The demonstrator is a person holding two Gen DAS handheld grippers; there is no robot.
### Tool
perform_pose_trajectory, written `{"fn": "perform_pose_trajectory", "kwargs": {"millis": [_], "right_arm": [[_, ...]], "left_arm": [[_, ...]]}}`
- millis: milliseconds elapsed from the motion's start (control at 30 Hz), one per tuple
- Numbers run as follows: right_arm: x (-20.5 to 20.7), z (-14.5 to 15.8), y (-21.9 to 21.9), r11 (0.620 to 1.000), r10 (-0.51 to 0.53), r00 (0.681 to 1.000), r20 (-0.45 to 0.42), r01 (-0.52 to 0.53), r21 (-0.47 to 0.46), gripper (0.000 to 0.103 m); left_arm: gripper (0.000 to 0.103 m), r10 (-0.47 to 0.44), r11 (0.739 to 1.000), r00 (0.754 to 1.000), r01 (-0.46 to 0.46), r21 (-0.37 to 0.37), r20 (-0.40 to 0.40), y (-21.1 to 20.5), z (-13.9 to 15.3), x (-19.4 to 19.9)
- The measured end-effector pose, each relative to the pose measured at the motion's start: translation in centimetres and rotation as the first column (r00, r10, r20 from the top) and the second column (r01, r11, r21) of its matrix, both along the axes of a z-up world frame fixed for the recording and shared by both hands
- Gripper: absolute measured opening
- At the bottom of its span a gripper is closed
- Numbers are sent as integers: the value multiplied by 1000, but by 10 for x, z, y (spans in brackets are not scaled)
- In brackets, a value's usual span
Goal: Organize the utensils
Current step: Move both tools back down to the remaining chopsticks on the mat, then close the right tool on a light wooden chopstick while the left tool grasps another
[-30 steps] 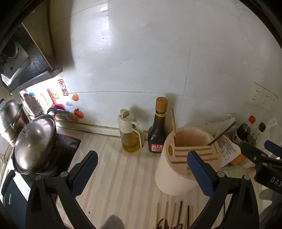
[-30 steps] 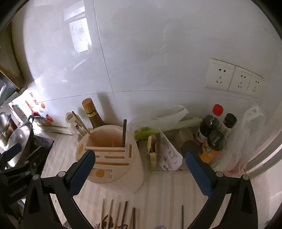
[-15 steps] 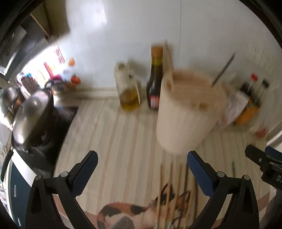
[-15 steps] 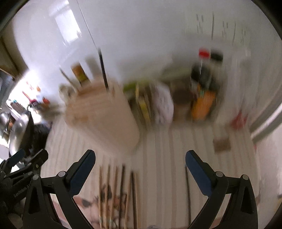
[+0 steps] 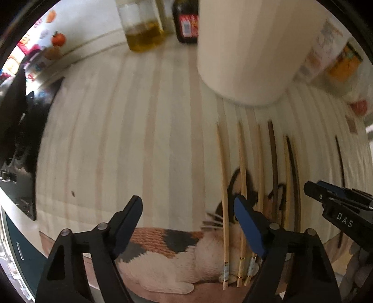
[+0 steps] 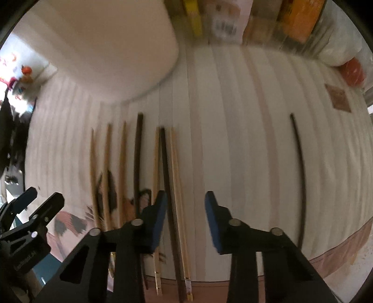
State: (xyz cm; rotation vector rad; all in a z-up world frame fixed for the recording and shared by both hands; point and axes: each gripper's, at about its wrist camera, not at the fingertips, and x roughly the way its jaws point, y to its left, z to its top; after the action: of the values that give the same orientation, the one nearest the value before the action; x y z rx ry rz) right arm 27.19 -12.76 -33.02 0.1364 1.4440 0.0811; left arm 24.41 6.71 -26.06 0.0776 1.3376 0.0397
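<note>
Several chopsticks, pale and dark, lie side by side on a striped mat (image 5: 139, 139) with a cat picture. My left gripper (image 5: 188, 221) points down at them, jaws closing; the leftmost pale chopstick (image 5: 223, 186) lies just inside its right finger (image 5: 247, 223), not pinched. My right gripper (image 6: 186, 216) hangs over the same row, jaws closing and far narrower, with a dark chopstick (image 6: 166, 174) and a pale one (image 6: 176, 174) between its fingers, not pressed. One dark chopstick (image 6: 300, 174) lies alone to the right. The cream utensil holder (image 5: 244, 46) stands behind the row.
An oil bottle (image 5: 143, 35) and a dark sauce bottle (image 5: 186, 28) stand by the wall left of the holder. Packets and bottles (image 6: 298, 18) crowd the back right. The black stove (image 5: 18, 139) borders the mat on the left.
Both grippers dropped and tilted from facing the wall and holder to pointing down at the chopsticks. Their jaws narrowed, the right far more than the left.
</note>
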Motion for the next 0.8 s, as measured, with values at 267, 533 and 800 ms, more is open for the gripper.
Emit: {"fn": "perform_pose_trajectory", "kwargs": {"millis": [267, 533, 800], "right_arm": [[-18, -18, 13, 998, 39, 999, -24, -41, -54, 7], [-32, -17, 9, 999, 4, 1000, -26, -5, -54, 6], [-45, -19, -31, 996, -64, 997, -45, 62, -59, 7]], "left_arm": [[77, -49, 999, 998, 49, -12, -46, -12, -19, -6], [64, -56, 997, 996, 52, -50, -68, -17, -30, -5], [40, -80, 996, 993, 75, -52, -84, -27, -47, 13]]}}
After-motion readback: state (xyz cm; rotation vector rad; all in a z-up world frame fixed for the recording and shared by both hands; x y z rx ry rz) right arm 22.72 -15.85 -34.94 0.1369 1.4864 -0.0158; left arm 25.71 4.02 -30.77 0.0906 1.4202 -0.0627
